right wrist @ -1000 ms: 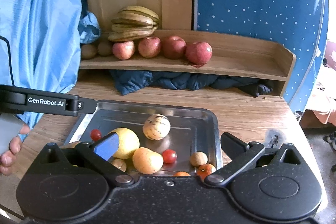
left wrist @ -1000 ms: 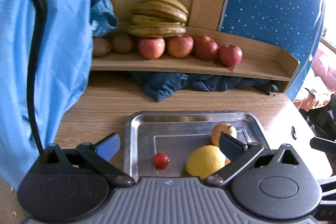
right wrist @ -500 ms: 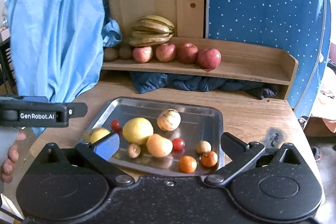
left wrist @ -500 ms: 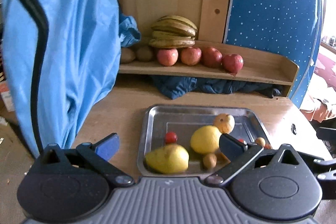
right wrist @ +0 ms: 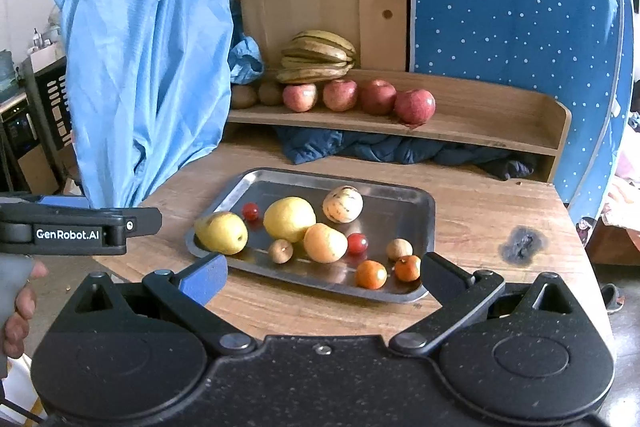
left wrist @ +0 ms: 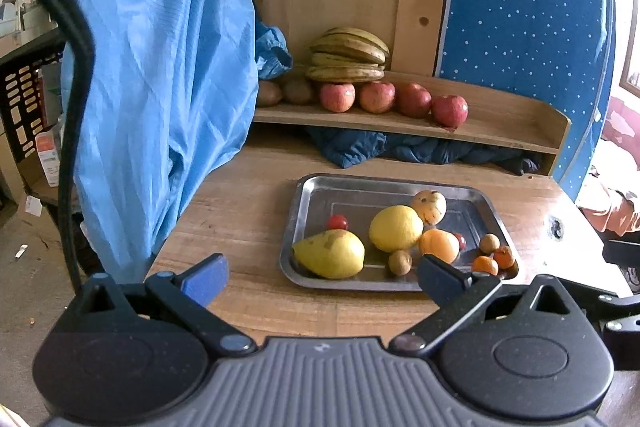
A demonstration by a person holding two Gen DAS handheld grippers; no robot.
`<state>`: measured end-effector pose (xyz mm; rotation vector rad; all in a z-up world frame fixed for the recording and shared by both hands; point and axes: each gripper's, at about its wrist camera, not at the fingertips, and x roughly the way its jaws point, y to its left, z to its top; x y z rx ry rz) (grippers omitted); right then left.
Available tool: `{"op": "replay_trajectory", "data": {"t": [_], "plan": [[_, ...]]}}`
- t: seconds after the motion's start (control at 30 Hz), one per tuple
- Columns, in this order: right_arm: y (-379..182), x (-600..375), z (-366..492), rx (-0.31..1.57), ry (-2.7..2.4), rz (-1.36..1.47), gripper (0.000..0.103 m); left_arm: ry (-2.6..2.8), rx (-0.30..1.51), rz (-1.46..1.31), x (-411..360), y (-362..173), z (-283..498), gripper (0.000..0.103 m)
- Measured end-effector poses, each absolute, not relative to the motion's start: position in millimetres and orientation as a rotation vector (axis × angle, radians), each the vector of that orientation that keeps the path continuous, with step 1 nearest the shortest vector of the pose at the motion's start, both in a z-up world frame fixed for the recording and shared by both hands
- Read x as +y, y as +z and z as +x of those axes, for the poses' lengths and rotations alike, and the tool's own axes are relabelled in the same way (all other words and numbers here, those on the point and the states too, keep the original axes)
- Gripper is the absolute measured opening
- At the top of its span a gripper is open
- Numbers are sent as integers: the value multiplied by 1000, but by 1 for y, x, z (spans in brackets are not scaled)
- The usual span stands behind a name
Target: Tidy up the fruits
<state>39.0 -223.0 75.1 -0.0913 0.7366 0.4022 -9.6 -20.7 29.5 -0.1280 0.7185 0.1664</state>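
Observation:
A steel tray on the wooden table holds mixed fruit: a yellow pear, a lemon, a striped melon, an orange fruit, small tomatoes and tangerines. On the wooden shelf behind sit bananas and several red apples. My left gripper hangs open, empty, before the tray's near edge. My right gripper is open and empty too, over the tray's near rim.
A light blue garment hangs at the table's left side. A dark blue cloth lies under the shelf. A blue dotted panel stands at the right. The left gripper's body and a hand show at left. A burn mark marks the table.
Both grippers have drawn back and up from the tray, so the whole tray and more of the table now show. Both stay open and empty.

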Motion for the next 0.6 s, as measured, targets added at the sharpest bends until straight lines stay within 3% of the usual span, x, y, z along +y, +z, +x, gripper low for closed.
{"op": "replay_trajectory", "data": {"t": [0.6], "plan": [[72,-209,16,753,384,-69,102,142,736,-109,1,24,-38,103]]}}
